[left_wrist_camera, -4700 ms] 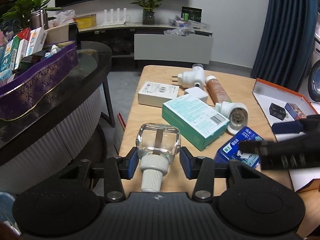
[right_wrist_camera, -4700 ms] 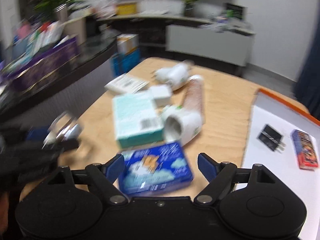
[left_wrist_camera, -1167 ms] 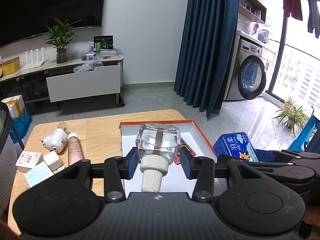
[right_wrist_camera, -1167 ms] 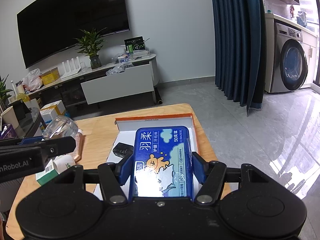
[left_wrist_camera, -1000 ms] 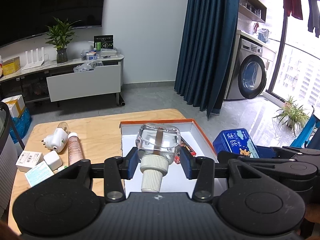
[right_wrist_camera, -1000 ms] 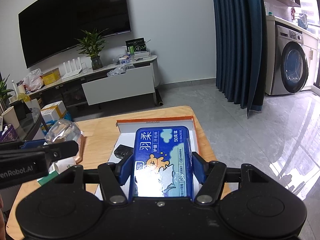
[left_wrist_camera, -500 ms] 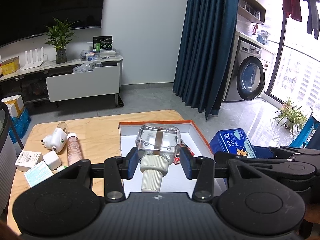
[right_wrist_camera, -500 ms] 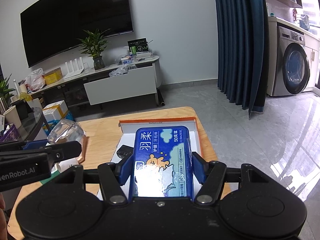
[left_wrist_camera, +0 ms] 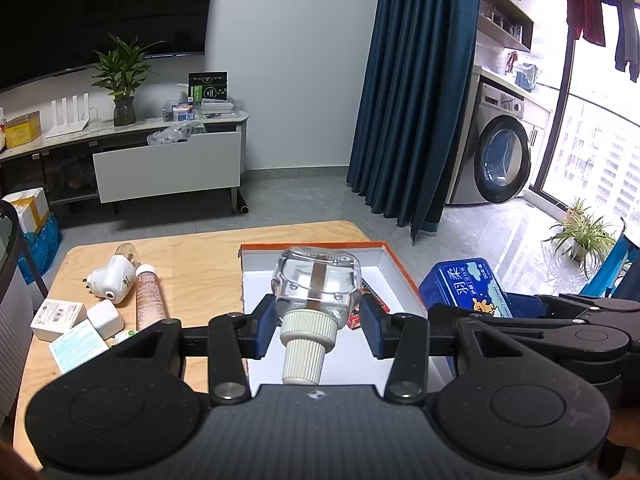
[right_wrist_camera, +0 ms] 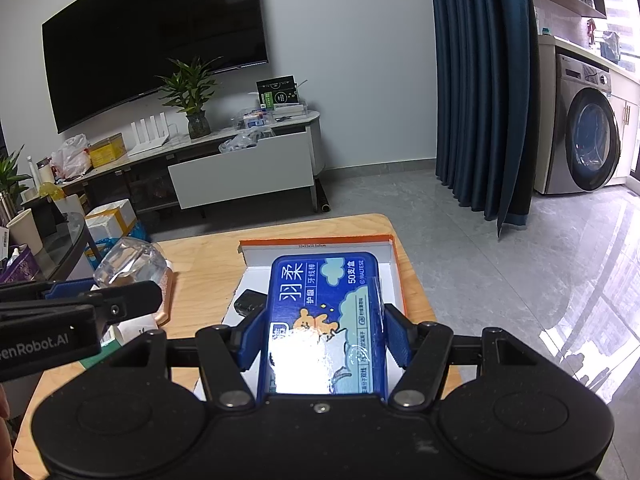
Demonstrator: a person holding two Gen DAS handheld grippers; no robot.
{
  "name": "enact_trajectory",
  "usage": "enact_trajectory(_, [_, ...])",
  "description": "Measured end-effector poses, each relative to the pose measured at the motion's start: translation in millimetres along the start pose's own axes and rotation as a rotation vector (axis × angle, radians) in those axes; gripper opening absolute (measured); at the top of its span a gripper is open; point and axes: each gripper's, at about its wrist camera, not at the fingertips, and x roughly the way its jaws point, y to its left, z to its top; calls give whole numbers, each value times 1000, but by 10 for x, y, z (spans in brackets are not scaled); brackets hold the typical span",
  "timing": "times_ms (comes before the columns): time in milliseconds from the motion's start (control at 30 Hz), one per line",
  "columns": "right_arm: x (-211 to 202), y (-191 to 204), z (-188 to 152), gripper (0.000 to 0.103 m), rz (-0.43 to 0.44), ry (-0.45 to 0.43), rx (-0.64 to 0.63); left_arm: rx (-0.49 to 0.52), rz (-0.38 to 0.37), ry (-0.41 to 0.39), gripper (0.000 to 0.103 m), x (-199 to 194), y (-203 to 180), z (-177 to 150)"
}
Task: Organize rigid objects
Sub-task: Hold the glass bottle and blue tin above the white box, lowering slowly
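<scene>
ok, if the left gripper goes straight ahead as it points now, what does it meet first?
Probably the orange-edged tray: the left gripper, shut on the clear bottle, points into it. Depth is unclear, so it may pass over the far rim.

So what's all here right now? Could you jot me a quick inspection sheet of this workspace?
Surface: wooden table, with an orange-rimmed white tray on it.
Job's things: clear bottle and blue box, both held above the tray.
Clutter: white plug, pink bottle and small boxes lying at the table's left; black adapter in the tray.
Grippers: left gripper shut on the clear bottle; right gripper shut on the blue box.
Cables: nothing seen.
Surroundings: television, curtain, washing machine.
</scene>
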Motion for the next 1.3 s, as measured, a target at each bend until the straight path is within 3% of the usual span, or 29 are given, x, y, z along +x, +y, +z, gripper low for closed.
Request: enact_trajectory(1300, [34,13,-39,74,4,15,-6,-7,-1,13,46,38,-31,-67])
